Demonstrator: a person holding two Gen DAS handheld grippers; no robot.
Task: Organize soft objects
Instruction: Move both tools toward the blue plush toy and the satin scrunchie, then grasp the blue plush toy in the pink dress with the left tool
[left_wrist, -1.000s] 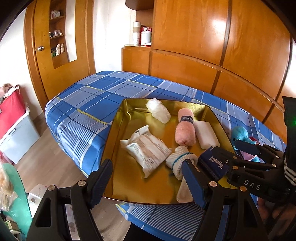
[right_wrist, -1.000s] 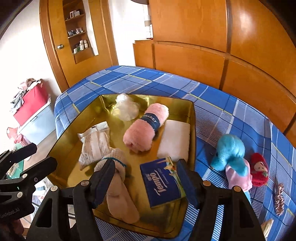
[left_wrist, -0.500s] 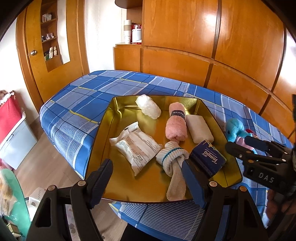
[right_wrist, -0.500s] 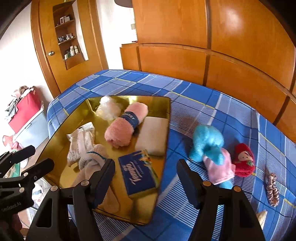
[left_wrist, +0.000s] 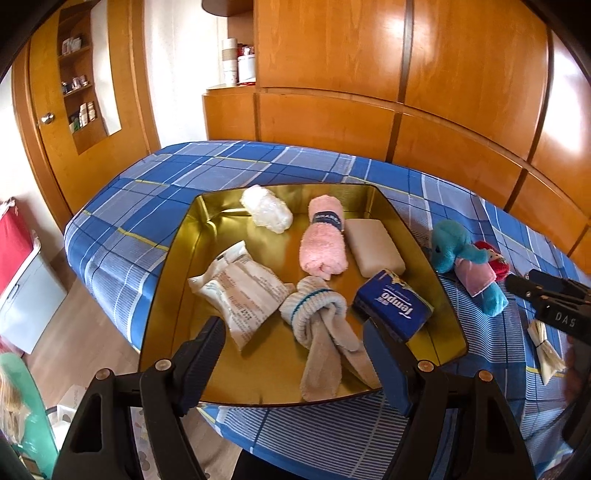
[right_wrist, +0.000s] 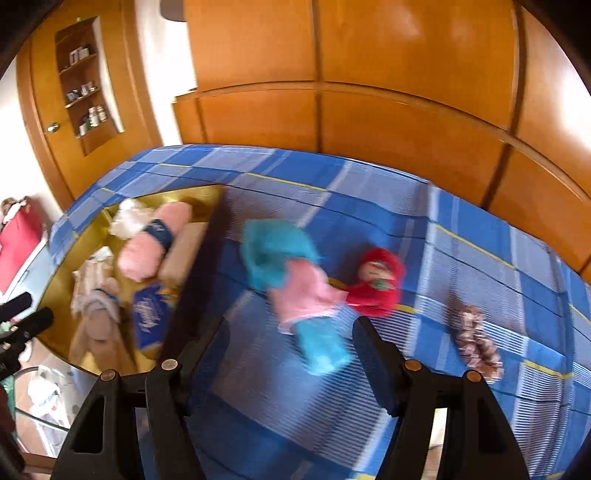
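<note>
A gold tray lies on the blue plaid cloth and holds a white fluffy wad, a rolled pink towel, a white pad, a plastic packet, a knotted sock and a blue Tempo tissue pack. My left gripper hangs open over the tray's near edge, empty. My right gripper is open and empty, just short of a turquoise plush in a pink dress. A red plush doll lies beside it.
A brown scrunchie lies to the right on the cloth. A small cream bundle lies near the table's right edge. Wooden wardrobe panels stand behind the table. A red and white box sits on the floor at left.
The right gripper has swung right, off the tray and over to the turquoise plush; its view is blurred. The left gripper has drifted slightly, with the tray sliding right in its view.
</note>
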